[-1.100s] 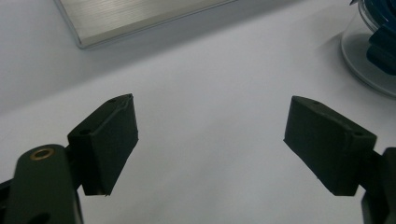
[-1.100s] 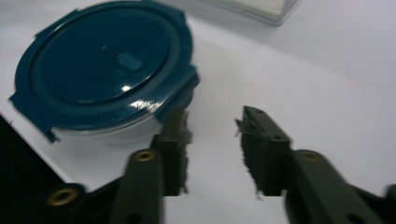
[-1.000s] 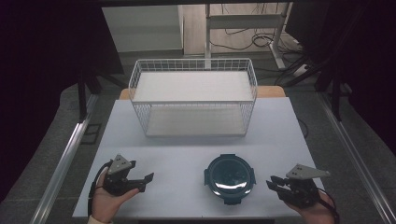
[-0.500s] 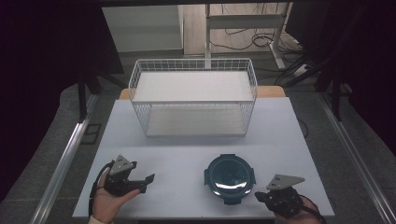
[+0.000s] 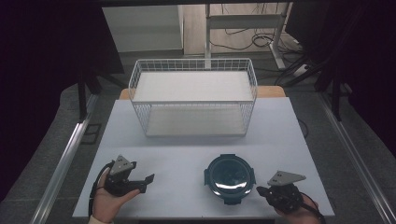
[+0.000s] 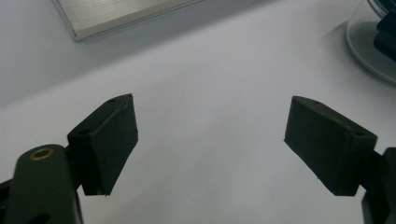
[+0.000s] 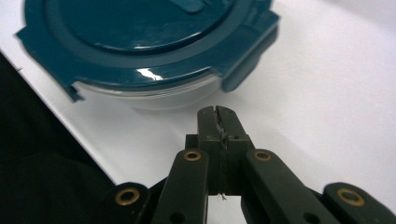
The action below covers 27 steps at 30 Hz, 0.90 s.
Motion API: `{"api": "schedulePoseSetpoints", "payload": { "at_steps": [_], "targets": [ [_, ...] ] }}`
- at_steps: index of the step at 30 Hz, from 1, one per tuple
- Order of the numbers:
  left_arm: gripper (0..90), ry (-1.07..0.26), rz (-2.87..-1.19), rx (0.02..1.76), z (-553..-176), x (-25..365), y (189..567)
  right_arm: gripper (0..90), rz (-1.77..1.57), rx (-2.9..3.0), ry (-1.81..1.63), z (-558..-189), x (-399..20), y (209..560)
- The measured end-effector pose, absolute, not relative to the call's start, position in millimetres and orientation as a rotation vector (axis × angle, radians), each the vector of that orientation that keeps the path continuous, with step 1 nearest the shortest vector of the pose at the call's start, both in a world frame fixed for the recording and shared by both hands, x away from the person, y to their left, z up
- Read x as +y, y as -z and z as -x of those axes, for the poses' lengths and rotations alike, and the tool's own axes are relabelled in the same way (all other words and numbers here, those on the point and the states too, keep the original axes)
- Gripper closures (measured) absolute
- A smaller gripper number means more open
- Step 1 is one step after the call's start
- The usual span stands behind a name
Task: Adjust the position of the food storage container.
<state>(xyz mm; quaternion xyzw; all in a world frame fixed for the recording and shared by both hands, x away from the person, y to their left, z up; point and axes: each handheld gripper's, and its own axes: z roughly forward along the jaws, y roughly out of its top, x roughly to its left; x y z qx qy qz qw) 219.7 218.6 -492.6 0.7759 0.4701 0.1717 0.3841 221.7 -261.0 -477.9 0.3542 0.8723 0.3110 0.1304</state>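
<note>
Lidded container approached at the near table edge; no grasp made yet.

A round container with a dark teal clip lid is seen on the white table, on the person's side of the wire basket and well apart from it. Just to the container's right, the right gripper is held clenched on nothing, its tips short of a lid clip. Well to the container's left, the left gripper is held released above bare table. An approach is judged to be in hand; an opening of the right jaws would be called for before any grasp.
</note>
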Motion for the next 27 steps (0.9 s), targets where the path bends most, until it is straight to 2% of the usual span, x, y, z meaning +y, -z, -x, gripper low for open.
{"api": "schedulePoseSetpoints", "payload": {
  "at_steps": [14, 27],
  "targets": [
    [17.1, -0.431, -1.988, 1.199, -221, 218, 495, 89.6, -1.069, 2.482, -0.868, -244, -255, 478],
    [17.1, -0.430, -1.992, 1.197, -221, 216, 495, 89.8, -1.112, 2.505, -0.807, -247, -246, 484]
  ]
}}
